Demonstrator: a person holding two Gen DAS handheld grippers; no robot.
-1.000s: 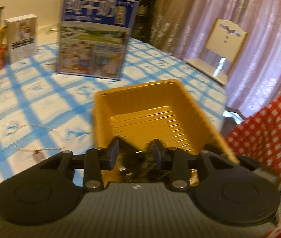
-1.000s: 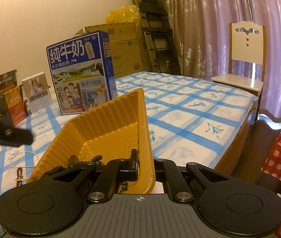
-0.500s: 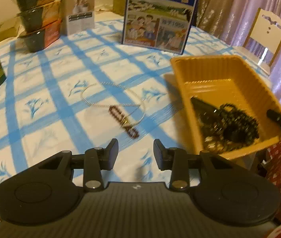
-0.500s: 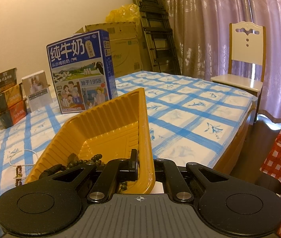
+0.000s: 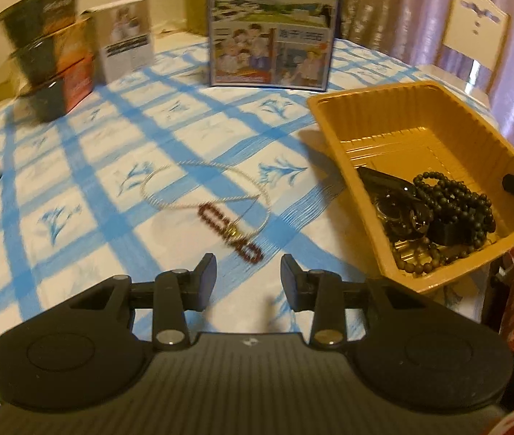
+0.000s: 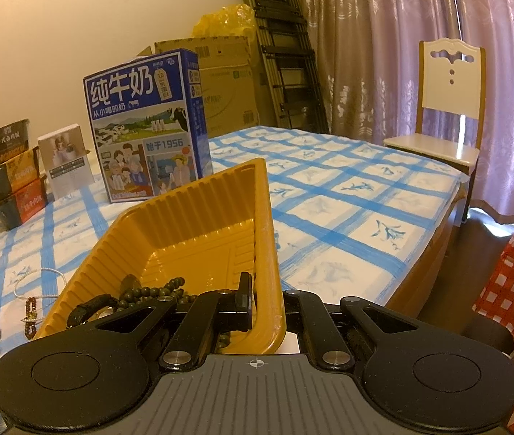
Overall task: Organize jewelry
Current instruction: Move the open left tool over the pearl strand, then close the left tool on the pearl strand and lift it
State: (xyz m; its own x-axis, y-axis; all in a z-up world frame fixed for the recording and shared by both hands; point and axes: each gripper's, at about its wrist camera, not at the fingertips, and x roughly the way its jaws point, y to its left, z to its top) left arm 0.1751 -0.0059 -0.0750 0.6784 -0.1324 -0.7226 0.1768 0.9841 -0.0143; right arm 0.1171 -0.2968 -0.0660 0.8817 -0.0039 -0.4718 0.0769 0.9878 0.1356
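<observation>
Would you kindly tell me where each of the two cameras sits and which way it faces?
Left wrist: on the left gripper, tilted down at the table, where a necklace and a red bracelet lie; its open fingers show.
Right wrist: on the right gripper, looking across the table; its fingers pinch the tray wall.
Shared: tray, milk box, chair, necklace.

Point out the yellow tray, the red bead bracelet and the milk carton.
yellow tray (image 5: pixel 333 134): left wrist view, bare left wall.
red bead bracelet (image 5: pixel 248 250): left wrist view, near loop.
milk carton (image 6: pixel 141 134): right wrist view, front face.
</observation>
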